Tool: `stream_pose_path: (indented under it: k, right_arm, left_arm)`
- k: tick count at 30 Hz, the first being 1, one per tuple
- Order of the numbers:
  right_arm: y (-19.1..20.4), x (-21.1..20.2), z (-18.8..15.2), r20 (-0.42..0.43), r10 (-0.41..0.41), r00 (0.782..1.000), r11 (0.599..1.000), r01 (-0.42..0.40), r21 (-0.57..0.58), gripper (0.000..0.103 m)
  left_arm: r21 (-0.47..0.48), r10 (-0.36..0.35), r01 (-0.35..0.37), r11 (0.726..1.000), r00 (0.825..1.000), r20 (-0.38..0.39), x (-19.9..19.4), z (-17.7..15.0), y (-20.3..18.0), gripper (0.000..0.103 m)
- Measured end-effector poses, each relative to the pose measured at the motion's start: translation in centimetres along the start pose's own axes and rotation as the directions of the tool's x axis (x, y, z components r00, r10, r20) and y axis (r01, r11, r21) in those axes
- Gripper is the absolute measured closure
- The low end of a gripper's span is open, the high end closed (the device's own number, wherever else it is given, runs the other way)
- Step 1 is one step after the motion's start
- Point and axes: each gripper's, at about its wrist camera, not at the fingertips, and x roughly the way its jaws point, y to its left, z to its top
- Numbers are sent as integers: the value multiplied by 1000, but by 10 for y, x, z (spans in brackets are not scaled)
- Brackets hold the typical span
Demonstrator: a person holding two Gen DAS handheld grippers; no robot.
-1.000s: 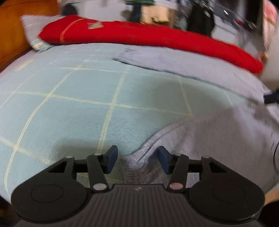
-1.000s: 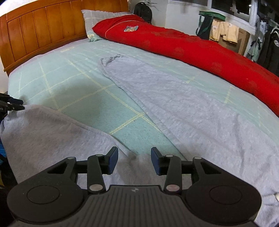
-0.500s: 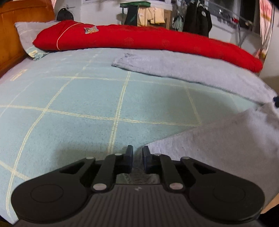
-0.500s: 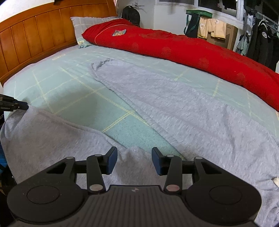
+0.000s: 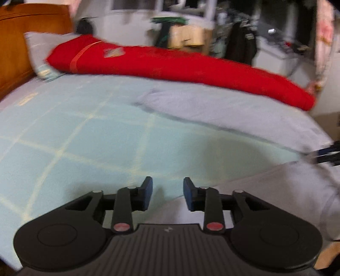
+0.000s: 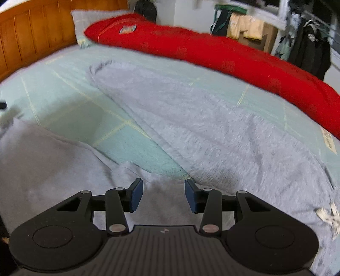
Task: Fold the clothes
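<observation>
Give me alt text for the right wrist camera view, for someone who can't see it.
The right gripper hovers with open jaws, nothing pinched, over grey sweatpants spread across a pale green checked bedsheet. A red duvet lies along the far side, with a grey pillow and a wooden headboard at the top left.

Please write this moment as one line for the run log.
left gripper: opening, nothing between pads | right gripper: open over grey garment | garment: spread on bed, unfolded
</observation>
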Motion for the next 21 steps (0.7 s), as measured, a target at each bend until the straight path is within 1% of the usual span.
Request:
stream_pose_path:
  k: [1, 2, 4, 5, 6, 9, 11, 14, 15, 17, 18, 19, 20, 21]
  right_arm:
    - [0, 8, 0, -18, -2, 1000, 1000, 2, -20, 55]
    - [0, 15, 1, -35, -5, 999, 999, 4, -42, 55]
    - [4, 26, 1, -58, -24, 998, 994, 18, -107, 55]
    - [5, 29, 2, -64, -32, 997, 991, 23, -133, 55]
    - [5, 29, 3, -56, -23, 998, 991, 16, -131, 55]
    - [5, 23, 3, -26, 6, 1000, 994, -9, -112, 55]
    - [6, 18, -1, -16, 10, 1000, 993, -12, -120, 55]
    - [1, 11, -9, -15, -33, 999, 990, 30, -138, 55]
    - [-4, 8, -13, -12, -48, 999, 991, 47, -123, 55]
    - [-14, -1, -24, 4, -54, 999, 996, 54, -73, 55]
    - [-19, -6, -29, 12, -57, 998, 997, 58, -48, 55]
    - [-25, -11, -35, 20, -61, 998, 998, 61, -23, 55]
    - [-30, -15, -40, 27, -64, 998, 998, 64, 1, 55]
    - [-33, -19, -47, 30, -70, 997, 997, 70, 16, 55]
  left_arm:
    - [15, -48, 48, 999, 999, -2, 3, 2, -10, 63]
    - [30, -97, 97, 995, 995, -5, 6, 4, -21, 62]
    - [58, -185, 187, 981, 982, -38, 21, 6, -41, 60]
    - [75, -213, 217, 973, 975, -63, 32, 7, -52, 60]
    - [91, -239, 247, 965, 967, -89, 43, 8, -64, 60]
    - [163, -299, 320, 933, 944, -143, 72, 16, -96, 60]
    - [208, -329, 362, 909, 928, -176, 91, 22, -118, 58]
    - [252, -355, 404, 879, 909, -218, 116, 26, -150, 58]
    - [265, -364, 416, 870, 904, -225, 122, 26, -158, 58]
    - [271, -374, 436, 858, 893, -252, 135, 22, -172, 57]
    - [268, -369, 434, 861, 892, -260, 142, 21, -175, 57]
    - [271, -354, 421, 866, 897, -264, 148, 18, -176, 57]
    - [274, -309, 382, 883, 911, -273, 157, 16, -175, 57]
    - [260, -263, 334, 906, 926, -271, 162, 17, -171, 57]
